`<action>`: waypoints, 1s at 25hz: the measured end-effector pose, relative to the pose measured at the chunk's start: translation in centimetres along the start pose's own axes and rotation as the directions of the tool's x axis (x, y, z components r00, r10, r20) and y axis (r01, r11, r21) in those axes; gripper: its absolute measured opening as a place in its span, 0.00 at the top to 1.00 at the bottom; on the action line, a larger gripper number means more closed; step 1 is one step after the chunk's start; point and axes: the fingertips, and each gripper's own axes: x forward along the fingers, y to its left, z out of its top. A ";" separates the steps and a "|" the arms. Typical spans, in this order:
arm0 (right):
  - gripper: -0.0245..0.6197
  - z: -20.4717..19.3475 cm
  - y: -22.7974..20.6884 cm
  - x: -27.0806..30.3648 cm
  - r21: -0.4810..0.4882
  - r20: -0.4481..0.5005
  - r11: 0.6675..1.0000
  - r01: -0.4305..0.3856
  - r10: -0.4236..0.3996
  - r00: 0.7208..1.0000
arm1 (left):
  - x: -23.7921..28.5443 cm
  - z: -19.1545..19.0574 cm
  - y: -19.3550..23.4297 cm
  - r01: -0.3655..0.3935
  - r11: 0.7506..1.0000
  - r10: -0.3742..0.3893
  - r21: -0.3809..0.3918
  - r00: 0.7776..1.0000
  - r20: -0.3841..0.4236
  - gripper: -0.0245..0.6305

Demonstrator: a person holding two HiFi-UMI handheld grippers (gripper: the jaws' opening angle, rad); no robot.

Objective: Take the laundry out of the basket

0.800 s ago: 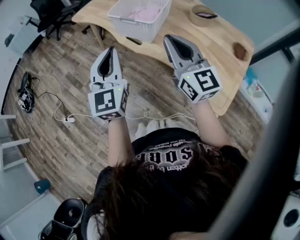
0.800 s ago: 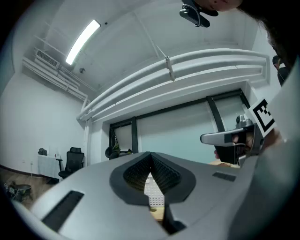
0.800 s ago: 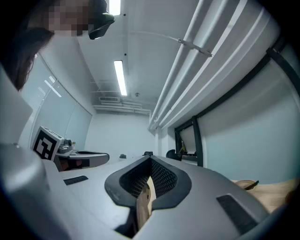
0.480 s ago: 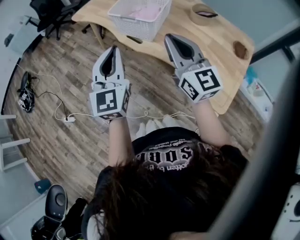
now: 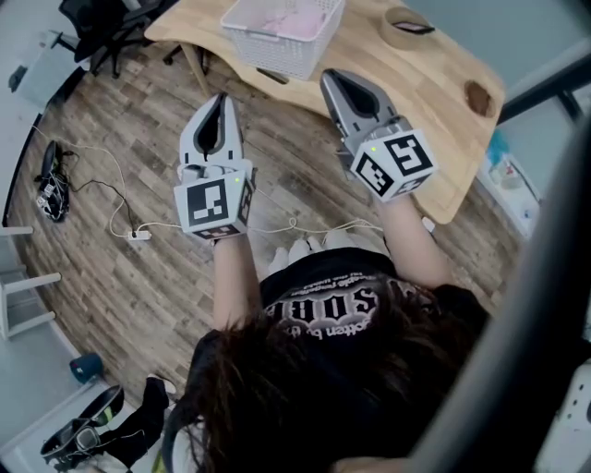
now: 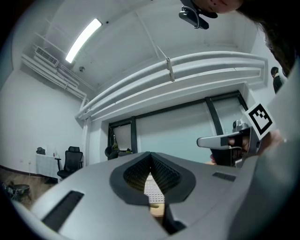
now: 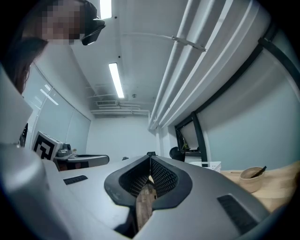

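A white mesh basket (image 5: pixel 286 32) stands on the wooden table (image 5: pixel 434 92) at the top of the head view, with pink laundry (image 5: pixel 294 18) inside it. My left gripper (image 5: pixel 221 98) is held in the air over the floor, short of the table's near edge, jaws shut and empty. My right gripper (image 5: pixel 334 81) hovers just at the table's edge, right of the basket, also shut with nothing held. In the left gripper view the basket (image 6: pixel 151 189) shows through the slit between the jaws, and the right gripper (image 6: pixel 229 143) appears at the right.
A woven bowl (image 5: pixel 404 26) and a small dark dish (image 5: pixel 477 98) sit on the table right of the basket. A cable (image 5: pixel 120 222) and black gear (image 5: pixel 51 185) lie on the plank floor at left. An office chair (image 5: pixel 102 23) stands at top left.
Both grippers stay almost still, drifting slightly upward in the view. Something dark at the bottom left of the floor has shifted between frames.
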 end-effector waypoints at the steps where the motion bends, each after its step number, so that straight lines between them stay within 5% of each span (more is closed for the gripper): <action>1: 0.91 -0.2 0.1 0.2 -0.002 -0.004 1.000 0.000 0.000 1.000 | -0.1 -0.1 0.3 -0.002 1.000 0.002 -0.001 1.000 -0.002 0.96; 13: 0.92 -1.2 -1.1 4.3 0.012 -0.007 1.000 -0.004 0.004 1.000 | 1.7 -2.1 3.4 -0.010 0.999 0.009 -0.045 1.000 -0.024 0.96; 25: 0.92 -2.3 -5.5 14.5 0.005 0.012 0.999 0.037 -0.037 0.999 | 10.7 -3.0 10.4 0.014 1.000 -0.014 -0.017 1.000 -0.025 0.96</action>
